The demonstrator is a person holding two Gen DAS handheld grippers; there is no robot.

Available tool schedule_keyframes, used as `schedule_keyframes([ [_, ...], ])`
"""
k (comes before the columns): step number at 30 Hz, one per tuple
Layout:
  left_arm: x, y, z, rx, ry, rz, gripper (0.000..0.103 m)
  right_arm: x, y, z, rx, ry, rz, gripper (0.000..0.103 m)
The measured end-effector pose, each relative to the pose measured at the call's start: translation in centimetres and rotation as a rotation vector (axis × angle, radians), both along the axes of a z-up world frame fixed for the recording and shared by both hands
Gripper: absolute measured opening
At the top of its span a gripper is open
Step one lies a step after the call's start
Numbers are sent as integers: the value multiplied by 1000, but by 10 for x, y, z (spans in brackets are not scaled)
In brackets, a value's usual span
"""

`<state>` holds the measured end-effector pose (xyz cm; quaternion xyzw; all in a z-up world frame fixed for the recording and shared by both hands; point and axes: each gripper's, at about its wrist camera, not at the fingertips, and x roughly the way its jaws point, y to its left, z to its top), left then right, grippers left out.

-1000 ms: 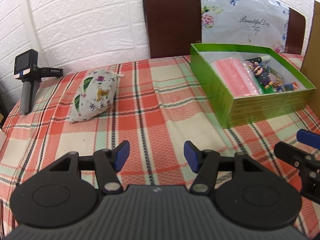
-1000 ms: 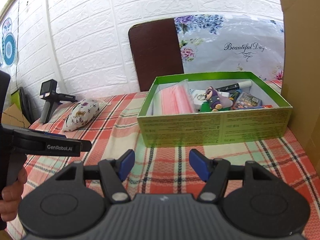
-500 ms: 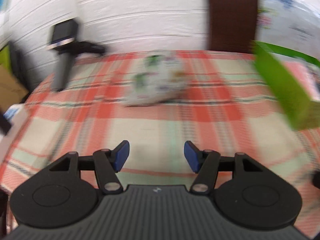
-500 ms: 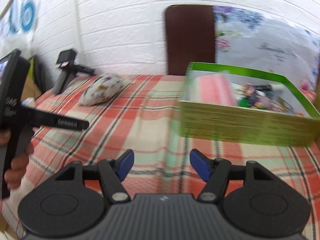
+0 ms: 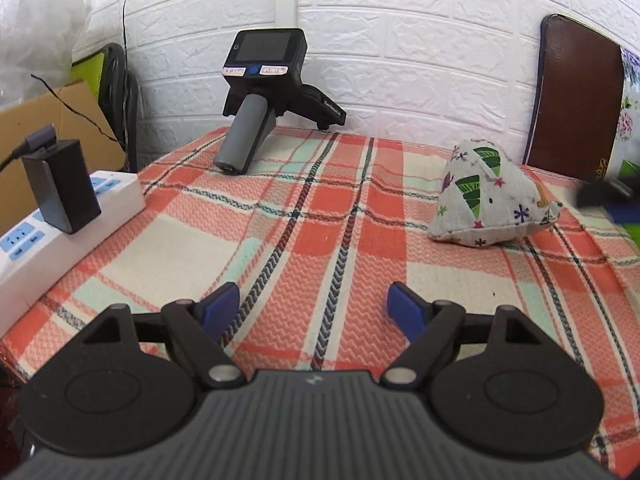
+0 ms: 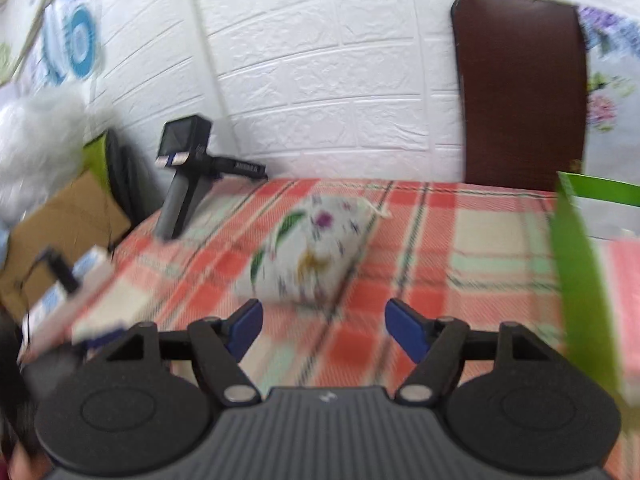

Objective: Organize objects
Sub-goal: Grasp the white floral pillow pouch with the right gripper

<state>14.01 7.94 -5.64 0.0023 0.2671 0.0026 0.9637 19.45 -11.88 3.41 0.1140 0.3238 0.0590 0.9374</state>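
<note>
Looking along both tools, I see my left gripper (image 5: 313, 307) and right gripper (image 6: 323, 326) released with nothing between the jaws, which have just been opening, and the pouch (image 5: 490, 199) lies on the tablecloth (image 5: 280, 240) at two o'clock from the left one, the green box (image 6: 576, 248) at three o'clock.
</note>
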Motion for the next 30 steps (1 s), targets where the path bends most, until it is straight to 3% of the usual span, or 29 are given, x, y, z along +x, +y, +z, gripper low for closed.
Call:
schedule_keyframes([
  [7, 3, 3, -5, -16, 4, 13, 83, 88, -7, -38, 254, 217, -74, 77],
  [8, 4, 3, -5, -20, 5, 15, 83, 90, -5, -40, 267, 209, -72, 71],
  [9, 4, 3, -5, -24, 5, 16, 83, 89, -1, -39, 270, 194, -34, 46],
  [12, 5, 3, -5, -28, 6, 19, 83, 75, 8, -29, 181, 170, 6, 32],
  [17, 6, 3, -5, -26, 10, 19, 83, 21, -8, -24, 127, 166, 30, 31],
  [21, 6, 1, -5, -9, 16, 16, 84, -51, -32, -18, 97, 180, 82, 31],
  [25, 13, -3, -4, 26, 49, 29, 94, -128, -52, -17, 53, 151, 99, 32],
  [29, 30, -29, 9, 174, 77, 44, 89, -179, -63, -20, -21, 104, 33, 58],
  [30, 35, -39, 16, 216, 85, 34, 85, -187, -64, -20, -42, 83, 16, 59],
])
